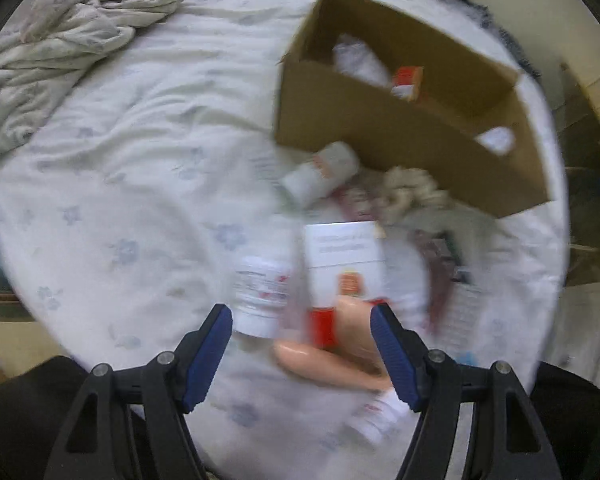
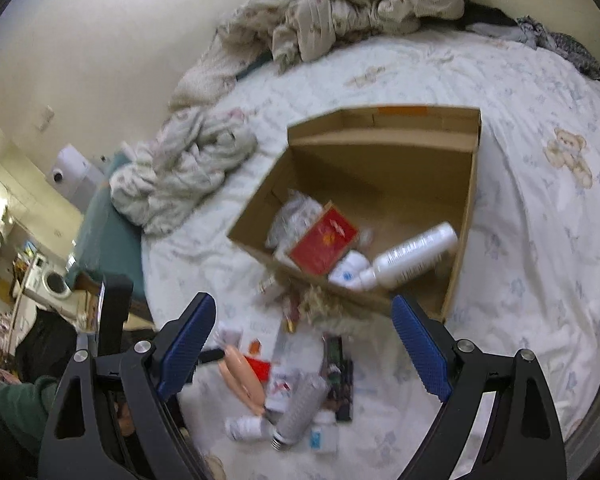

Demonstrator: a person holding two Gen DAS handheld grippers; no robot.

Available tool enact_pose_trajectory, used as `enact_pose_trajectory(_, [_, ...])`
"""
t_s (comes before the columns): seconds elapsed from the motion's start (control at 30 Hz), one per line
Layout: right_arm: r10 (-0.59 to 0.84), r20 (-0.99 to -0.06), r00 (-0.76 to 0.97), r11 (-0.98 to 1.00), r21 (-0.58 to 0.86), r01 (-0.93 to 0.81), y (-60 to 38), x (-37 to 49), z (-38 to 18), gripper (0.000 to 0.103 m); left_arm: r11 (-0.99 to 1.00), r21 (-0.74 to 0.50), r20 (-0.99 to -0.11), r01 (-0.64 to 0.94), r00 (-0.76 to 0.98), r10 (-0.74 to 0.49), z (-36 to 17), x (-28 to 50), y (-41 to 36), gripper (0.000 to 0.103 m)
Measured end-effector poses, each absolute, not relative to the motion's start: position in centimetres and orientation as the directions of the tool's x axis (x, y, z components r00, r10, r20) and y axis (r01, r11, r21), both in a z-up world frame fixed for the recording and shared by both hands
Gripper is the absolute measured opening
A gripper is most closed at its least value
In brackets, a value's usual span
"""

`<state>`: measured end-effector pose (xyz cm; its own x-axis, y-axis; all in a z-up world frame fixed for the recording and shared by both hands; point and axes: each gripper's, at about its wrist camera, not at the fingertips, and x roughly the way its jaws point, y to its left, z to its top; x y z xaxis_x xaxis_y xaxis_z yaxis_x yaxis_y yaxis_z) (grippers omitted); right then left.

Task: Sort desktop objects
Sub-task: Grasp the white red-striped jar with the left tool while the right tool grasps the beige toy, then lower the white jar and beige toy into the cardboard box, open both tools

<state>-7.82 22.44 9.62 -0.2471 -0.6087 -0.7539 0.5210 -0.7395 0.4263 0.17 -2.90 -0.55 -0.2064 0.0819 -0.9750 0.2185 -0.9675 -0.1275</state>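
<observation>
Lower centre of the left wrist view — our left gripper (image 1: 302,332) is apart over the clutter: white jar (image 1: 260,300), red-and-white carton (image 1: 346,268), peach tube (image 1: 332,354). Cardboard box (image 1: 384,140) upper right. Right gripper (image 2: 302,330) apart, empty. Risk — jaws catching two crowded items.

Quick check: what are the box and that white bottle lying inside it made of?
Cardboard box: brown corrugated card by the look, matte, with folded flaps and raw edges. White bottle: probably plastic, smooth and slightly glossy, with printed text; blur leaves that open.
</observation>
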Motion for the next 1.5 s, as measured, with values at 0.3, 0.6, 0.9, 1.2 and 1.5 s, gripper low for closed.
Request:
enact_pose_trajectory(0.3, [-0.585, -0.811, 0.031, -0.685, 0.514, 0.516, 20.5, -6.2, 2.2, 0.092, -0.951, -0.141, -0.977, 0.275, -0.196, 0.089, -1.5, -0.8, -5.0, 0.072])
enact_pose_trajectory(0.6, [-0.456, -0.888, 0.050, -0.512, 0.309, 0.801, 10.9, 0.0, -0.1, 0.075, -0.919, -0.187, -0.978, 0.347, -0.154, 0.141, -4.3, -0.7, -6.9, 0.057])
enact_pose_trajectory(0.9, [-0.367, -0.930, -0.025, -0.455, 0.156, 0.877, 7.0, 1.7, -3.4, 0.069, -0.923, -0.192, -0.977, 0.333, -0.156, 0.147, -5.4, -0.5, -7.1, 0.040])
enact_pose_trajectory(1.2, [-0.455, -0.890, 0.023, -0.450, 0.252, 0.857, 8.0, 0.3, -2.0, 0.036, -0.926, -0.193, -0.966, 0.326, -0.227, 0.122, -2.9, -0.1, -8.0, 0.040])
enact_pose_trajectory(1.5, [-0.645, -0.759, -0.089, -0.505, 0.336, 0.795, 14.3, -3.4, 6.9, 0.034, -0.948, -0.197, -0.914, 0.251, -0.397, 0.085, 5.4, -2.0, -7.5, 0.040])
